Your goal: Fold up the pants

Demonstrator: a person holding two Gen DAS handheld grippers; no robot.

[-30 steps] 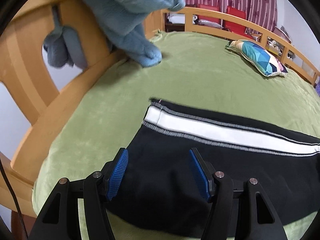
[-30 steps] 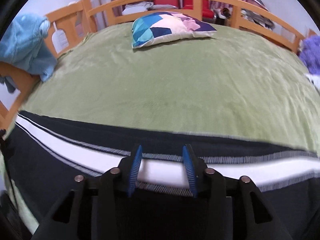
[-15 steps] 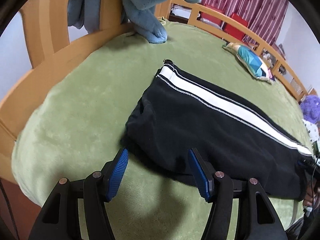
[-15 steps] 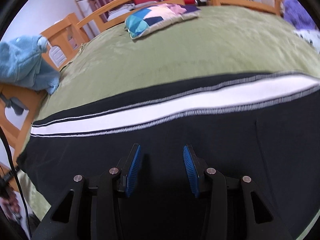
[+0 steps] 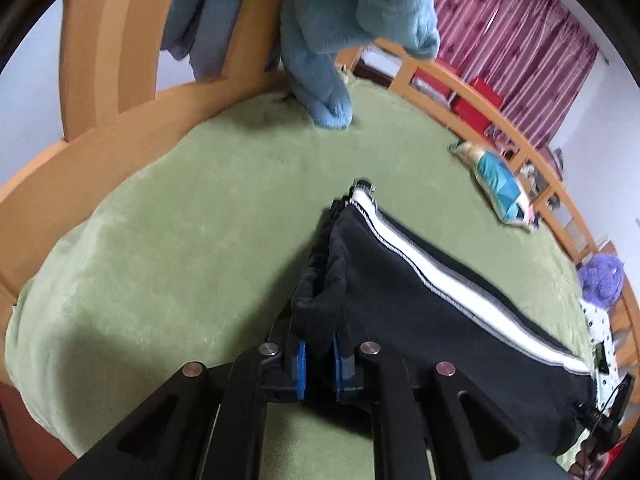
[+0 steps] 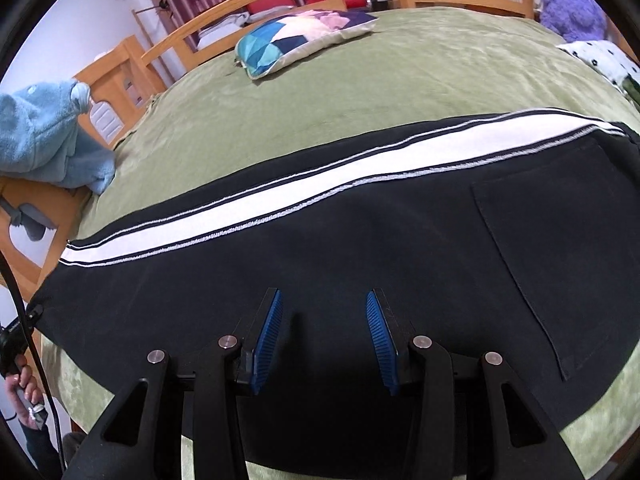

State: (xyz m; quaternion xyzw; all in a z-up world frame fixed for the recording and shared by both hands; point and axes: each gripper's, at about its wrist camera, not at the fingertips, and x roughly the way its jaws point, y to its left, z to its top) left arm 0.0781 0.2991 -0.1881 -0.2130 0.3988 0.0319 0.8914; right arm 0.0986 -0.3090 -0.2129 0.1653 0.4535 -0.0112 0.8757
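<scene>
Black pants with white side stripe flat on green bed, no legible writing, left claw clamped on hem bunch, right claw wide above fabric.

one pair of black pants, one patterned pillow, one blue plush, one purple plush, two grippers

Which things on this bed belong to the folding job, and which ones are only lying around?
Part of the job:
- black pants with a white side stripe, spread on the green blanket
- left claw, shut on the pants' hem end
- right claw, open above the pants

Only lying around:
- patterned pillow
- blue plush garment on the bed rail
- purple plush toy
</scene>
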